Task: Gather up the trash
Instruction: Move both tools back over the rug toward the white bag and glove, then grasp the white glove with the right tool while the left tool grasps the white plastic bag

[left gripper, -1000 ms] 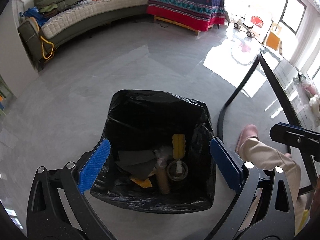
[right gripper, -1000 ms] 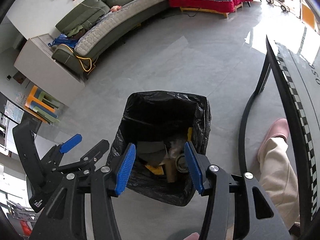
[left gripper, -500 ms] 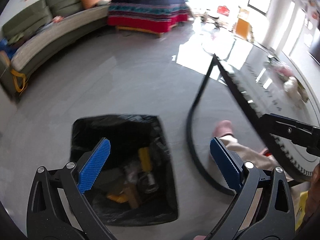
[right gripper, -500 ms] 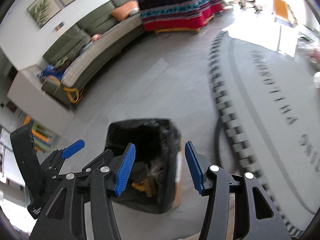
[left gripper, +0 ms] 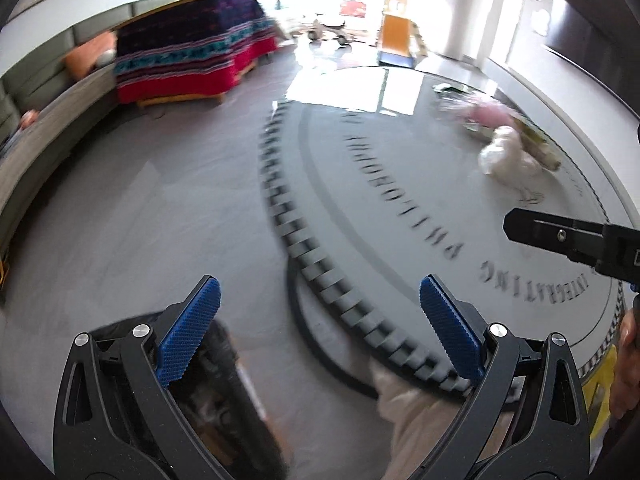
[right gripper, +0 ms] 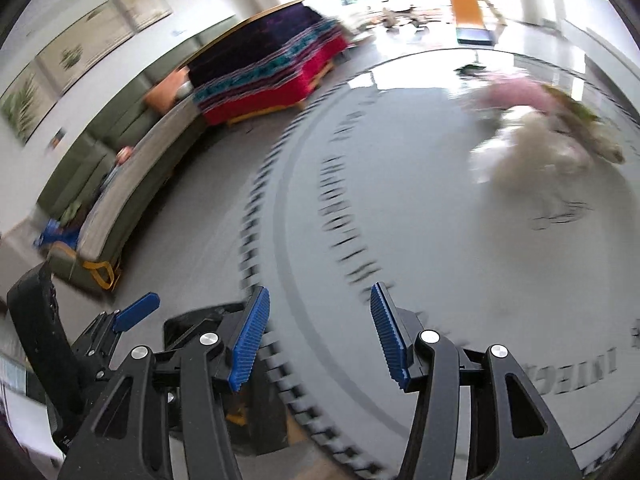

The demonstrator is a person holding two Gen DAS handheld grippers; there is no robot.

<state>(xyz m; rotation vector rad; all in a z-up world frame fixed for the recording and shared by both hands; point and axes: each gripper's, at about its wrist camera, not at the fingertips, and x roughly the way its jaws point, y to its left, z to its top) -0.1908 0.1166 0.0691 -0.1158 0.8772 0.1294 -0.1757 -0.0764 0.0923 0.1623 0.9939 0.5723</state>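
Left wrist view: my left gripper (left gripper: 318, 320) has its jaws spread wide with nothing between them. Below and behind its left jaw lies the black-lined trash bin (left gripper: 224, 392); ahead of the right jaw runs the toothed rim of the round tabletop (left gripper: 320, 276). Far beyond the jaws, toward the tabletop's far right, sits the trash pile (left gripper: 508, 156): a whitish crumpled bag with pink and greenish pieces, too blurred to sort.

Right wrist view: my right gripper (right gripper: 316, 332) has its jaws about half apart, also empty. The bin (right gripper: 192, 326) shows just behind its left jaw; the same trash pile (right gripper: 536, 148) lies well ahead and to the right, with bare printed tabletop between.

I judge the step in hand to be the reach from bin to pile. To do it well, I would steady both views first, pick one loose piece at the near edge of the pile, bring the jaws down astride it, and close only once both pads flank it. Crumpled film may slip or drag its neighbours, so a low, centred bite seems safest.
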